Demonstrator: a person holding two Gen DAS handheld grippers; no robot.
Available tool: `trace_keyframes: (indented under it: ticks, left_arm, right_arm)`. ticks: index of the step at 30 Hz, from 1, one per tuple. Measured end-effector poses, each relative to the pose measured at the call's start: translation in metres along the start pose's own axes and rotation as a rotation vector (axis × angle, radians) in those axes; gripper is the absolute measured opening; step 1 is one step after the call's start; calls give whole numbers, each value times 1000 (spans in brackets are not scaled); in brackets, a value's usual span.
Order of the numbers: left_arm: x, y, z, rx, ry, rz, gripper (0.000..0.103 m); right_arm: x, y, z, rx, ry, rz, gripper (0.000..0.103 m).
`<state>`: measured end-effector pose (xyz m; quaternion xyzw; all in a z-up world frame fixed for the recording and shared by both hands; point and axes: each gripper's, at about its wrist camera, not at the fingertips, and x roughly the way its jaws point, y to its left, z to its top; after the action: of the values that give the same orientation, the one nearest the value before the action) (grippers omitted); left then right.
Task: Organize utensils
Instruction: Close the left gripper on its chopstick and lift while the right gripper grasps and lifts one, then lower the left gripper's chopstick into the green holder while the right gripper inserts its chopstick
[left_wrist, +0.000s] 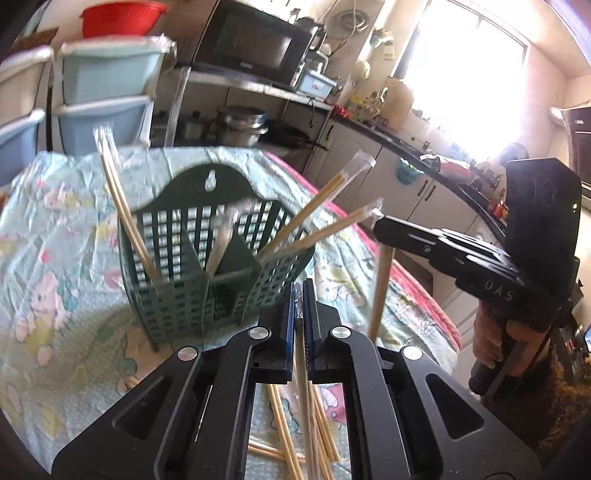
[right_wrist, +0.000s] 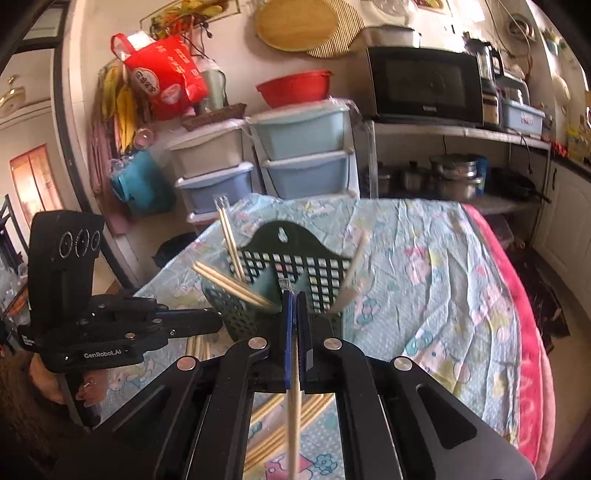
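Note:
A dark green slotted utensil basket (left_wrist: 207, 269) stands on the patterned tablecloth and holds several wrapped chopstick pairs (left_wrist: 125, 218). It also shows in the right wrist view (right_wrist: 295, 273). My left gripper (left_wrist: 303, 295) is shut on a wrapped chopstick pair (left_wrist: 303, 365), just in front of the basket. My right gripper (right_wrist: 294, 306) is shut on a wrapped chopstick pair (right_wrist: 294, 413) that hangs down from it, close to the basket's front. In the left wrist view the right gripper (left_wrist: 384, 225) sits to the right of the basket with its chopstick pair (left_wrist: 380, 295) hanging.
More wrapped chopsticks (left_wrist: 291, 439) lie loose on the cloth below the grippers. The table's pink edge (right_wrist: 532, 332) runs along the right. Plastic drawers (right_wrist: 303, 147), a microwave (right_wrist: 424, 85) and pots on shelves stand behind the table.

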<state>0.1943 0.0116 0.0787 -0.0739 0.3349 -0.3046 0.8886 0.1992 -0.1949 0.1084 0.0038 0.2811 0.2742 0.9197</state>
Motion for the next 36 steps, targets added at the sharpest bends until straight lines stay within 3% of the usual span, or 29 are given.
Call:
trace_keyframes:
  ticks: [17,36]
  left_arm:
    - [-47,-16,42,59,-136,-3,2]
    - [-70,-51,121,115,-287,-36,2]
  right_arm:
    - [-33,15,38,-28,-141,41,2]
    - [-77,11,96,-15,-308,21,2]
